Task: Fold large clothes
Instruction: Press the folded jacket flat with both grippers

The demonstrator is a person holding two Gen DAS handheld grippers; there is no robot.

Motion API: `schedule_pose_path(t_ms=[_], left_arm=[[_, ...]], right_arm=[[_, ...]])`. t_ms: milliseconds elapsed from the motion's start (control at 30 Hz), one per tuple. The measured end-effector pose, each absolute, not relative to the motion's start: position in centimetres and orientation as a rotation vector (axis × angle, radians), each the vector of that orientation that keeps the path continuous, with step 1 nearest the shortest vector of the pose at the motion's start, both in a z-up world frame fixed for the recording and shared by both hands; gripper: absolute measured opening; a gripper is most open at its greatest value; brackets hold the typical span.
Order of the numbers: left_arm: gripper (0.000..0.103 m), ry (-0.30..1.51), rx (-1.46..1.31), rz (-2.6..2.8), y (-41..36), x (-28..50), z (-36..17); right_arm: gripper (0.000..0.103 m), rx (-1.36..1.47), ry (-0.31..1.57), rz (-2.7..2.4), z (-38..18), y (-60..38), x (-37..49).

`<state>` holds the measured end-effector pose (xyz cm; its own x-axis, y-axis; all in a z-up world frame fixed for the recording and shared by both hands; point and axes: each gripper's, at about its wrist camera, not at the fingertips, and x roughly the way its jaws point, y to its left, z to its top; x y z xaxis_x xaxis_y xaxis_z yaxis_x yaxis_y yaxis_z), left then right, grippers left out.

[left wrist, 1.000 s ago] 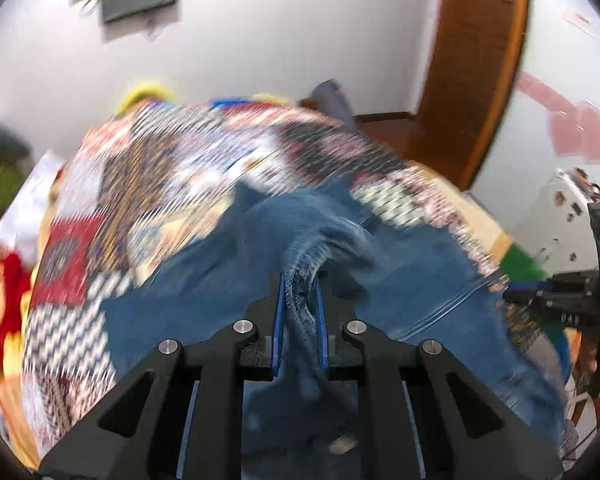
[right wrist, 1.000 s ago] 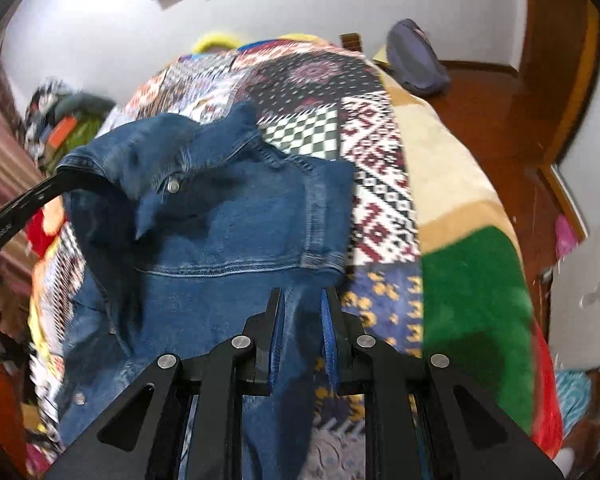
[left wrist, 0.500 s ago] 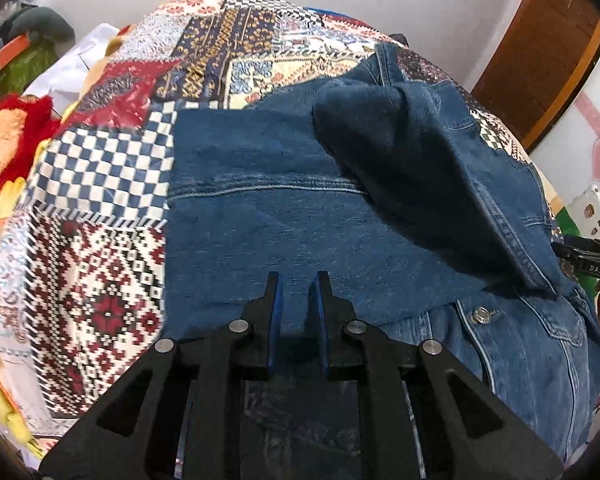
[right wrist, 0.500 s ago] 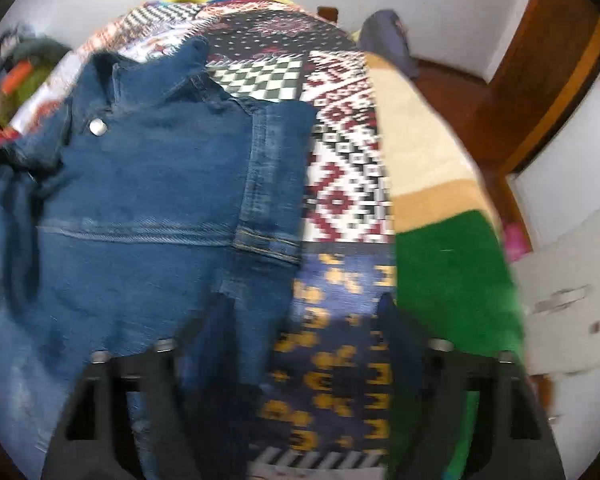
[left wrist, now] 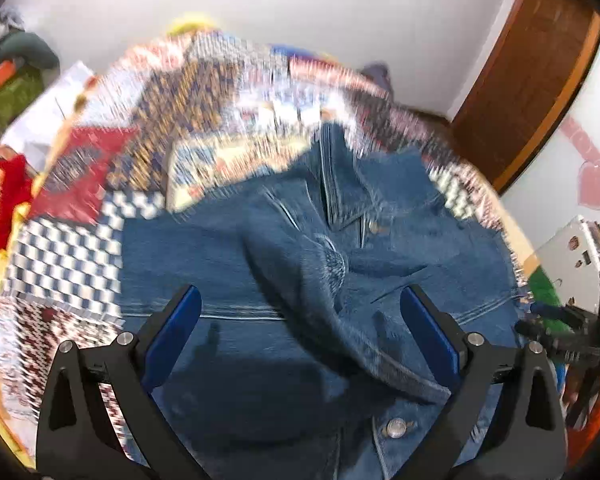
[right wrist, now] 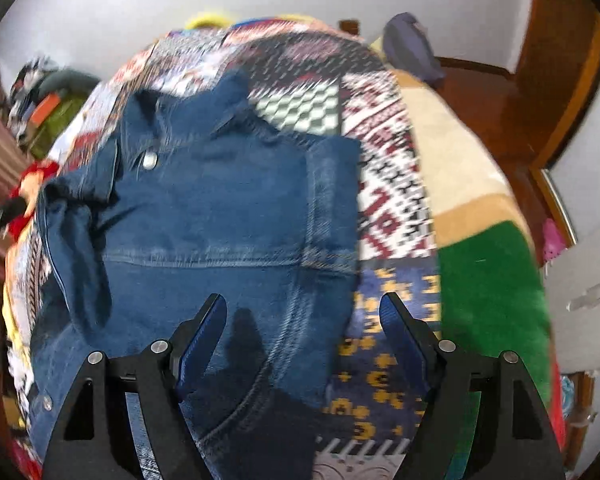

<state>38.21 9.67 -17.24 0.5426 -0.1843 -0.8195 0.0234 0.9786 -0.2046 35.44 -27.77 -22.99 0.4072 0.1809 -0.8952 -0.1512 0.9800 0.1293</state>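
Jaws of both the left gripper (left wrist: 300, 320) and right gripper (right wrist: 302, 326) gape above the denim jacket (right wrist: 220, 216).

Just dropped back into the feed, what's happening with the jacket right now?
A person with a handheld gripper in each hand is folding a denim jacket on a patchwork blanket spread over a bed. Both the left gripper and the right gripper are open above the denim and grip nothing. One sleeve lies folded across the jacket's front; the collar points to the far side. The left view is blurred.
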Motion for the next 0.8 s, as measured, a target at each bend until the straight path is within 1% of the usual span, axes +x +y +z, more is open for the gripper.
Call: schedule_pose_path(t_ms=[67, 133, 267, 333, 500, 667, 800], left_arm=[[0.1, 1.054, -0.113, -0.099, 8.7, 39.4, -19.4], [0.1, 1.079, -0.038, -0.042, 8.6, 39.5, -21.1], [0.1, 1.108, -0.009, 0.027, 11.4, 37.4, -23.3], [0.103, 1.108, -0.006, 0.049, 13.0, 35.7, -23.7], [0.103, 1.097, -0.109, 0.042, 16.4, 31.8, -24.1], [0.103, 1.097, -0.142, 0.054, 16.9, 29.3, -25.3], [0.103, 1.084, -0.228, 0.092, 17.8, 28.1, -25.4]], right_arm=[[0.077, 0.004, 1.161, 0.214, -24.2, -27.1, 35.4], [0.079, 0.043, 1.153, 0.215, -24.7, -27.6, 35.2], [0.079, 0.105, 1.173, 0.225, -25.4, -29.0, 35.3], [0.079, 0.085, 1.164, 0.227, -25.7, -29.3, 35.1], [0.079, 0.055, 1.134, 0.224, -25.7, -29.1, 35.0], [0.079, 0.055, 1.125, 0.219, -25.8, -29.1, 34.8], [0.079, 0.039, 1.124, 0.207, -25.7, -29.0, 34.6]])
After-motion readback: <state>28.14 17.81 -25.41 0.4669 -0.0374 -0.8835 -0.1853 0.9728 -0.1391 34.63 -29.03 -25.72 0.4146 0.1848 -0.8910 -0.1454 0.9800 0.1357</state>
